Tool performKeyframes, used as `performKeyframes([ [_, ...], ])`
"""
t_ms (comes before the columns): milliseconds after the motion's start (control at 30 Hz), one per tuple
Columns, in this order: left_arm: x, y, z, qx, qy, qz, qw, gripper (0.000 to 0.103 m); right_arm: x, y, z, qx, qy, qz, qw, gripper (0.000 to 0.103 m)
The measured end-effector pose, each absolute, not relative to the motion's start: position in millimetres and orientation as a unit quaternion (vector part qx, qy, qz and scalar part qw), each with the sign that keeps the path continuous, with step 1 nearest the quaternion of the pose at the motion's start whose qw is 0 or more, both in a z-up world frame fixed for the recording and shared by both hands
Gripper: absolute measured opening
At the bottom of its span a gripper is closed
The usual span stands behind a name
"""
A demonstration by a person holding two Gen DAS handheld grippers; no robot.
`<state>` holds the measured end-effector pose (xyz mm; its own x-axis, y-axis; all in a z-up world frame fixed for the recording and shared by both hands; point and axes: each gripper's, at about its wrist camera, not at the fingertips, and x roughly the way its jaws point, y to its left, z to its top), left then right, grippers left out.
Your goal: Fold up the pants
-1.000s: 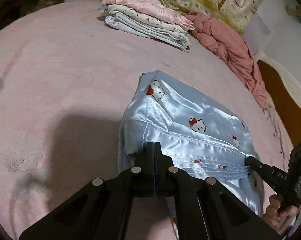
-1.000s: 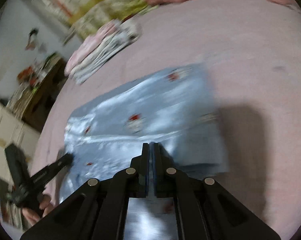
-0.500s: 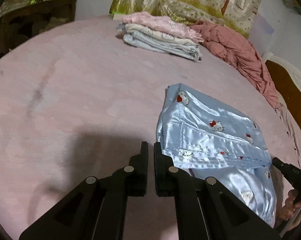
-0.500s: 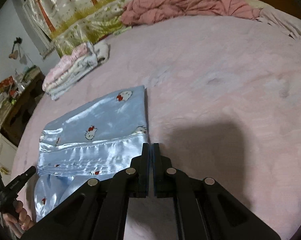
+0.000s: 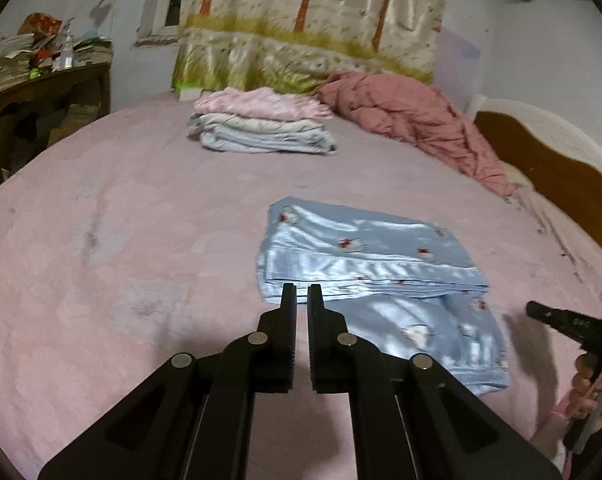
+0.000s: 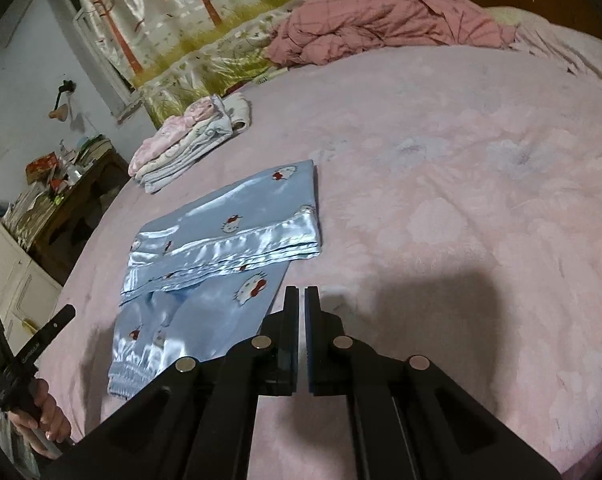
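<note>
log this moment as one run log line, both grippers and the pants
left gripper: shut, empty | right gripper: shut, empty | blue pants: partly folded on pink bed, touched by neither gripper

Pale blue, glossy satin pants (image 5: 365, 264) carried small white cartoon cat faces with red bows. They lay on a soft pink bedspread (image 5: 121, 240) faintly patterned with paler cloud-like blotches. A stack of folded clothes (image 5: 261, 124) was pink on top, then cream and pale blue-grey with tiny prints. A rumpled quilt (image 5: 413, 120) was dusty rose with a thin check. The curtain (image 5: 309, 20) showed brown tree trunks on cream above yellow-green grass. Both grippers, left (image 5: 301, 292) and right (image 6: 301, 294), were matte black with silver round rivets.
</note>
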<state>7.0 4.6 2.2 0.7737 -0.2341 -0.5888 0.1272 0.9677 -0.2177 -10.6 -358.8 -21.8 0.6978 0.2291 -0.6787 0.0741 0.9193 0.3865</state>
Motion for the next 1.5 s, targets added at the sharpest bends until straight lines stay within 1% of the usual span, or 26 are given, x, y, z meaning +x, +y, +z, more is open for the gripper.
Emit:
performKeyframes([
  [100,-1,-2,1,-0.077,0.320,-0.110,0.938,0.004,-20,-352,-18,0.179,0.381,0.051,0.906,0.002],
  [200,-4,-7,-8,-0.065,0.332,-0.110,0.934,0.004,-26,-351,-21,0.201,0.381,0.082,0.899,0.002],
  [367,-15,-13,-25,-0.058,0.351,-0.107,0.928,0.004,-34,-341,-28,0.191,0.390,0.090,0.896,0.002],
  [467,-24,-19,-35,-0.050,0.357,-0.113,0.926,0.008,-40,-332,-33,0.180,0.396,0.092,0.896,0.002],
  [500,-27,-21,-37,-0.049,0.359,-0.115,0.925,0.012,-41,-328,-34,0.172,0.395,0.087,0.898,0.002],
  [567,-29,-27,-43,-0.042,0.365,-0.117,0.923,0.023,-45,-319,-38,0.142,0.394,0.072,0.905,0.002],
  [633,-31,-32,-50,-0.036,0.369,-0.119,0.921,0.050,-48,-313,-45,0.124,0.396,0.060,0.908,0.002],
  [700,-33,-35,-57,-0.028,0.370,-0.107,0.923,0.063,-50,-313,-47,0.127,0.390,0.056,0.910,0.002],
  [733,-34,-36,-61,-0.024,0.369,-0.101,0.924,0.068,-53,-313,-45,0.126,0.379,0.049,0.915,0.002],
  [767,-36,-37,-64,-0.018,0.366,-0.100,0.925,0.069,-54,-314,-45,0.123,0.374,0.042,0.918,0.002],
  [800,-39,-40,-67,-0.006,0.359,-0.099,0.928,0.073,-55,-314,-44,0.118,0.370,0.028,0.921,0.005],
  [833,-42,-45,-68,0.013,0.351,-0.098,0.931,0.083,-55,-313,-44,0.115,0.370,0.020,0.922,0.010],
  [867,-45,-49,-70,0.028,0.346,-0.100,0.932,0.088,-56,-313,-44,0.113,0.370,0.017,0.922,0.026],
  [900,-47,-53,-72,0.039,0.339,-0.099,0.935,0.096,-57,-314,-44,0.111,0.367,0.015,0.924,0.050],
  [933,-50,-54,-73,0.045,0.329,-0.097,0.938,0.098,-59,-313,-41,0.107,0.357,0.009,0.928,0.064],
  [967,-51,-53,-74,0.041,0.323,-0.097,0.940,0.098,-64,-313,-37,0.102,0.337,-0.002,0.936,0.081],
  [1033,-51,-46,-75,0.020,0.321,-0.107,0.941,0.099,-73,-310,-31,0.086,0.303,-0.018,0.949,0.084],
  [1067,-49,-44,-74,0.012,0.323,-0.111,0.940,0.100,-75,-309,-29,0.079,0.298,-0.017,0.951,0.085],
  [1133,-49,-45,-74,0.014,0.324,-0.113,0.939,0.102,-76,-306,-30,0.072,0.303,-0.013,0.950,0.086],
  [1233,-50,-51,-75,0.032,0.319,-0.105,0.941,0.102,-76,-305,-30,0.065,0.309,-0.016,0.949,0.086],
  [1367,-50,-47,-76,0.020,0.317,-0.111,0.942,0.102,-71,-306,-33,0.069,0.324,-0.013,0.943,0.087],
  [1500,-50,-52,-75,0.031,0.323,-0.099,0.941,0.102,-72,-303,-35,0.066,0.327,-0.009,0.943,0.087],
])
